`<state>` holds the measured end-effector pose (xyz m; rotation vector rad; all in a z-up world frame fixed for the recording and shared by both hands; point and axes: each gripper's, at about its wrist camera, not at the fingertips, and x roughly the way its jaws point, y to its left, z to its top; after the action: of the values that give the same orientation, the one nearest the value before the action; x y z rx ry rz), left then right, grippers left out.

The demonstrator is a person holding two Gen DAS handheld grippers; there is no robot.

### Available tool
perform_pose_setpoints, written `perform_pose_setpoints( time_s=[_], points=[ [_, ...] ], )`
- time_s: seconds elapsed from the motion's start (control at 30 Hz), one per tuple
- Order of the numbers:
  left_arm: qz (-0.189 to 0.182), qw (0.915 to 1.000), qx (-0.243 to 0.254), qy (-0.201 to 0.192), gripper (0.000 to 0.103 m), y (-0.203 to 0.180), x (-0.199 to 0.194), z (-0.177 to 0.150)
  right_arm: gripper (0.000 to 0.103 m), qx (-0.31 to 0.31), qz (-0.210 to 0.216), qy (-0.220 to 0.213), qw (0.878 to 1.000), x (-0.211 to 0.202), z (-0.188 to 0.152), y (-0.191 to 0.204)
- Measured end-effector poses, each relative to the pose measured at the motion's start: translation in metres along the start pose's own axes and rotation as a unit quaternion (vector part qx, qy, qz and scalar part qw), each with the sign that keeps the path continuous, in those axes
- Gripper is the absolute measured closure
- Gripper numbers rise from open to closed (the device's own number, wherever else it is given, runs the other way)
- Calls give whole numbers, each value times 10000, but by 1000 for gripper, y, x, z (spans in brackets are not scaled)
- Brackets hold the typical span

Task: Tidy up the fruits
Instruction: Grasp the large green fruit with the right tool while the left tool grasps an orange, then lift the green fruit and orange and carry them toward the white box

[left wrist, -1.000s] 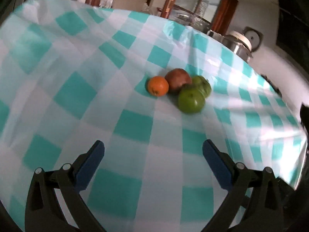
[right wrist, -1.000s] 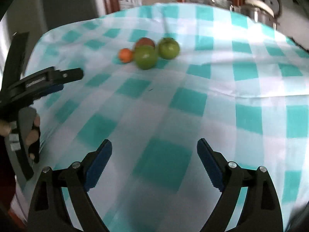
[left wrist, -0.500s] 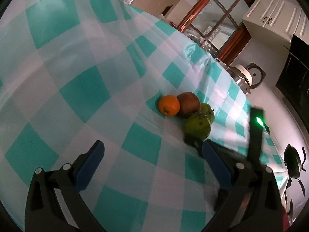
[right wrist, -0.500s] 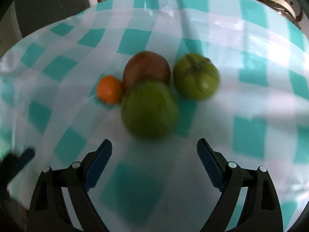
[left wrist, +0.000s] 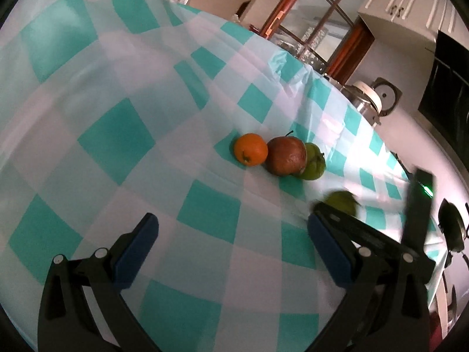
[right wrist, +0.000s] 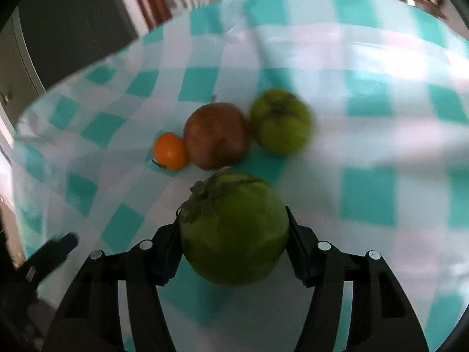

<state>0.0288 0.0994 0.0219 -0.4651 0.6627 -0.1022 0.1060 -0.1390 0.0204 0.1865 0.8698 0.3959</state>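
Note:
My right gripper (right wrist: 233, 231) is shut on a green tomato (right wrist: 234, 228) and holds it just in front of the other fruits. An orange (right wrist: 170, 150), a brown-red apple (right wrist: 217, 135) and a second green tomato (right wrist: 281, 121) sit together on the checked tablecloth (right wrist: 381, 146). In the left wrist view the orange (left wrist: 251, 149), the apple (left wrist: 286, 155) and the green tomato (left wrist: 314, 161) lie ahead of my open, empty left gripper (left wrist: 231, 243). The held tomato (left wrist: 341, 202) shows blurred at the right, behind the right gripper's arm (left wrist: 366, 234).
A metal pot with a lid (left wrist: 366, 99) stands beyond the table's far edge, near a window with a wooden frame (left wrist: 307, 14). The tablecloth is wrinkled at the far side (left wrist: 205, 58). A dark cabinet (right wrist: 73, 29) stands to the left of the table.
My right gripper has closed on the nearest green tomato and pulled it away from the other three fruits. My left gripper has stayed open and shifted slightly.

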Motion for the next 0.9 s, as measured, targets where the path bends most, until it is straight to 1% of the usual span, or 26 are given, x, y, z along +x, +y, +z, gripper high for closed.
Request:
perform_pose_setpoints(
  time_s=[0.07, 0.13, 0.2, 0.27, 0.33, 0.37, 0.4, 0.43, 0.5, 0.53, 0.6, 0.63, 0.67, 0.7, 0.73, 0.77, 0.8, 0.83, 0.87, 0.9],
  points=[
    [76, 9999, 43, 114, 2, -3, 6, 1, 43, 303, -43, -97, 9995, -21, -13, -23],
    [139, 9988, 283, 380, 2, -12, 20, 6, 43, 586, -60, -206, 9980, -34, -21, -42],
    [417, 9966, 601, 368, 2, -25, 34, 12, 43, 1040, 107, -347, 9939, -40, -25, -64],
    [698, 9914, 1022, 418, 2, -41, 56, 22, 43, 1227, 170, -361, 9916, -39, -25, -72],
    [956, 9839, 1403, 550, 2, -54, 79, 32, 43, 1181, 240, -282, 9923, -34, -23, -71],
    [1079, 9775, 1677, 688, 5, -61, 93, 37, 43, 1138, 292, -254, 9927, -33, -22, -69],
    [1112, 9713, 1946, 793, 11, -67, 104, 40, 43, 1136, 319, -252, 9927, -33, -22, -70],
    [1144, 9662, 2147, 851, 13, -70, 111, 43, 43, 1151, 334, -257, 9925, -32, -21, -69],
    [1326, 9522, 2598, 910, 14, -77, 125, 46, 43, 1164, 349, -247, 9923, -34, -22, -72],
    [1407, 9466, 2747, 934, 18, -78, 130, 48, 43, 1144, 354, -228, 9925, -32, -21, -70],
    [1475, 9390, 2936, 1018, 25, -77, 140, 52, 43, 1086, 366, -169, 9933, -28, -19, -66],
    [1471, 9374, 2978, 1048, 31, -76, 143, 53, 43, 1066, 373, -149, 9935, -28, -19, -66],
    [1449, 9352, 3033, 1111, 34, -74, 147, 55, 43, 1051, 379, -136, 9936, -28, -19, -65],
    [1389, 9357, 3046, 1113, 38, -74, 148, 56, 43, 1046, 390, -133, 9937, -27, -19, -65],
    [1301, 9361, 3067, 1128, 49, -73, 149, 58, 43, 1046, 401, -135, 9936, -27, -19, -65],
    [1257, 9356, 3094, 1145, 52, -73, 149, 58, 43, 1050, 411, -142, 9935, -28, -19, -66],
    [1313, 9346, 3109, 1121, 56, -72, 147, 56, 43, 1053, 421, -152, 9934, -29, -19, -66],
    [1311, 9357, 3084, 1102, 57, -71, 143, 53, 43, 1051, 434, -156, 9934, -29, -19, -67],
    [1257, 9389, 3007, 1105, 57, -70, 136, 50, 43, 1045, 438, -158, 9934, -29, -19, -66],
    [1131, 9457, 2857, 1064, 57, -68, 122, 42, 43, 1044, 438, -160, 9934, -29, -19, -66]
  ],
)
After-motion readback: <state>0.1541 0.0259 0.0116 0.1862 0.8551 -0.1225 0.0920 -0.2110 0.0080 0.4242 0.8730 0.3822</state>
